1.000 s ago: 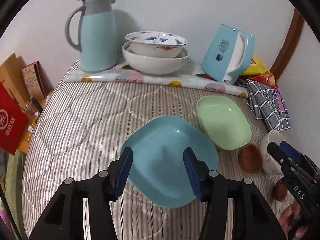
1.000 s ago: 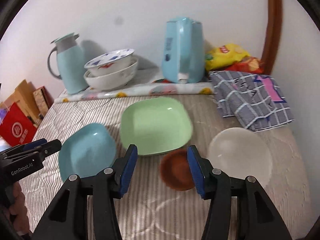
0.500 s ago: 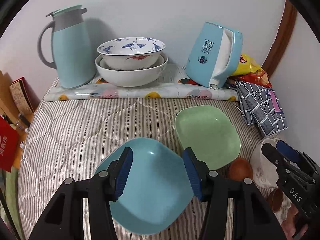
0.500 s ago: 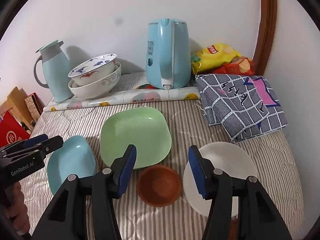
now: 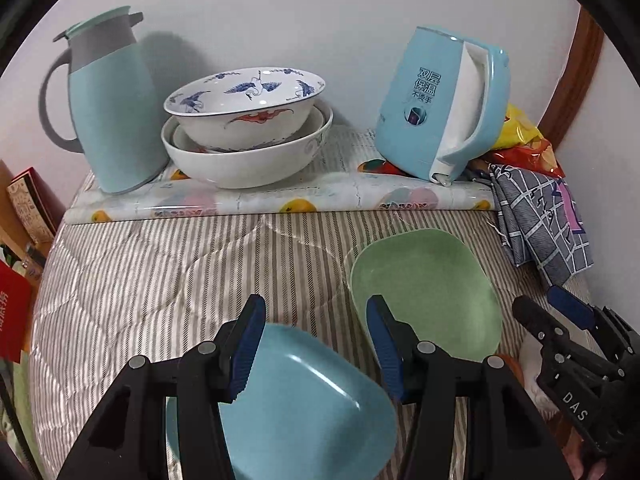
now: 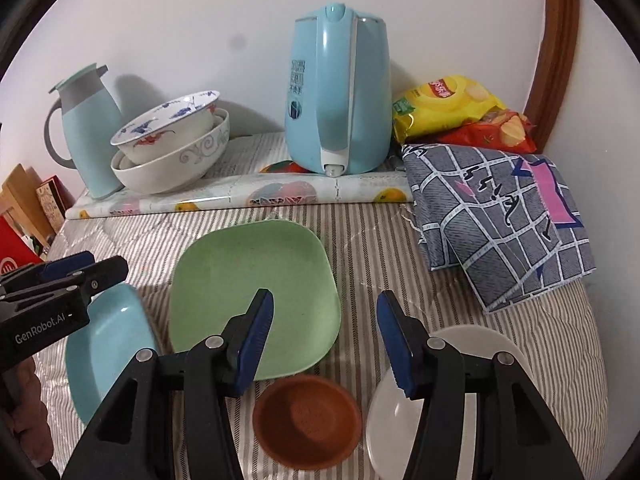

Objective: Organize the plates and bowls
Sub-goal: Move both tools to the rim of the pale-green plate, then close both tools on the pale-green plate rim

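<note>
A blue square plate [image 5: 304,408] [image 6: 106,344] lies on the striped cloth under my open left gripper [image 5: 316,344]. A green square plate [image 5: 428,292] [image 6: 252,300] lies to its right. A small brown bowl [image 6: 306,422] and a white bowl [image 6: 452,404] sit in front of my open right gripper [image 6: 326,340], which hangs above them, empty. Two white patterned bowls [image 5: 246,128] [image 6: 170,148] are stacked at the back.
A light blue jug [image 5: 108,108] stands back left and a blue kettle [image 6: 340,96] back centre on a patterned mat [image 5: 280,200]. Snack bags [image 6: 460,116] and a checked cloth [image 6: 504,216] lie at the right. Boxes [image 5: 24,216] stand past the left edge.
Both grippers have pulled back and tilted up: the plates and small bowls have slid lower in both views. Both stay open and empty.
</note>
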The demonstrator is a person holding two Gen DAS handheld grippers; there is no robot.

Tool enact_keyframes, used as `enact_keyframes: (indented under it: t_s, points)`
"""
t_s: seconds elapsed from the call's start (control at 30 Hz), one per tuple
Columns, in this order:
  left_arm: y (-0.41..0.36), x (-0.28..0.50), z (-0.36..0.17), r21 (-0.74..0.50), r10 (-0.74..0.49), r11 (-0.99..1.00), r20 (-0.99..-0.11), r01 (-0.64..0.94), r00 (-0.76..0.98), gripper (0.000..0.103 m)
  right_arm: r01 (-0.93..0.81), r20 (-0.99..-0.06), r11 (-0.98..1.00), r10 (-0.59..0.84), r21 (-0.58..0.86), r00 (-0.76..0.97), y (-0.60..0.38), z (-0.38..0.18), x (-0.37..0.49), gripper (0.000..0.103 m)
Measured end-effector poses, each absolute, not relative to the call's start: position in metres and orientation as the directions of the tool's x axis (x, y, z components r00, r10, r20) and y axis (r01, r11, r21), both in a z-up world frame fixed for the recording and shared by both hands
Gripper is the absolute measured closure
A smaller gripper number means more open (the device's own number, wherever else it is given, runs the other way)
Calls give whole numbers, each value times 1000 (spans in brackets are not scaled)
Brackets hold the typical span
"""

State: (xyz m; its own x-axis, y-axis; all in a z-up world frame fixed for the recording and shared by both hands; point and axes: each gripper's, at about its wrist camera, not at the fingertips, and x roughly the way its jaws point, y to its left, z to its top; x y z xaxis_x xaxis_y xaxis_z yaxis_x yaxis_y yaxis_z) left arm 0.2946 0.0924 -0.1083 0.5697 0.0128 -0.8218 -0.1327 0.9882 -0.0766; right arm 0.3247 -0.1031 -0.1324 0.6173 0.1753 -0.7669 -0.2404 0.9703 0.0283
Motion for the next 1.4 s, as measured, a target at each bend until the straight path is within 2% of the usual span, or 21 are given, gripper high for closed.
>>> enact_keyframes:
  t_s: [0.47, 0.63, 0.73, 0.87, 1.0, 1.13, 1.27, 1.4]
  points:
    - [87, 334, -137, -123, -43, 985, -852, -120, 522, 53, -254, -807, 967, 147, -4, 572, -93, -156, 358, 55]
    - [85, 344, -145, -133, -58, 985, -859, -112, 509, 53, -268, -823, 963, 117, -44, 557, -85, -165, 369, 64]
    - [84, 349, -154, -147, -74, 983, -867, -110, 493, 59, -264, -826, 963, 107, -52, 554, -83, -169, 373, 65]
    - [84, 354, -162, -152, -85, 983, -875, -104, 476, 68, -262, -839, 963, 89, -66, 537, -81, -177, 378, 74]
    - [82, 357, -167, -157, -94, 983, -879, -97, 468, 74, -265, -850, 962, 83, -68, 520, -80, -186, 383, 79]
    - [81, 358, -174, -187, -122, 977, -881, -100, 458, 88, -263, -864, 962, 73, -70, 499, -79, -191, 385, 85]
    - [77, 360, -177, -191, -133, 978, -880, -84, 456, 94, -255, -865, 963, 51, -90, 499, -78, -195, 386, 89]
    - [76, 358, -172, -180, -118, 980, -874, -87, 472, 94, -245, -852, 967, 67, -73, 519, -79, -192, 384, 91]
